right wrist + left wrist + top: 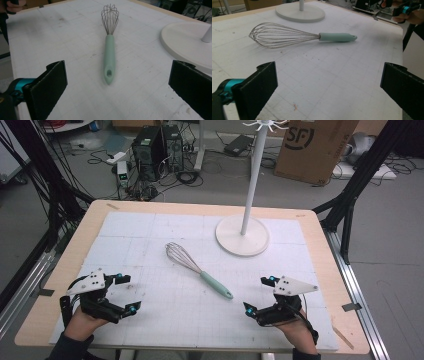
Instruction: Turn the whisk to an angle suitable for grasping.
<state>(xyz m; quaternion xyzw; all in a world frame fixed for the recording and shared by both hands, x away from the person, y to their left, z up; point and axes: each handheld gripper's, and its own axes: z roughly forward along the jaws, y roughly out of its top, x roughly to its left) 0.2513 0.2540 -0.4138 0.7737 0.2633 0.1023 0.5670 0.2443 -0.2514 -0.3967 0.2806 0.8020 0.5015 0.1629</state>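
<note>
Whisk (198, 271) flat on mat, between and beyond both grippers' released jaws, untouched.

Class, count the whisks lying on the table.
1: the whisk lies mid-table on the mat, wires pointing away, handle nearest the right claw. None seems hidden.

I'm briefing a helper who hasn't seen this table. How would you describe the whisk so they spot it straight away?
On the white gridded mat covering the wooden table, look near the middle, just in front of the white round-based stand. The whisk lies flat and diagonal there, between two open grippers. It alone has a silver wire head and a mint-green handle with a hanging hole.
</note>
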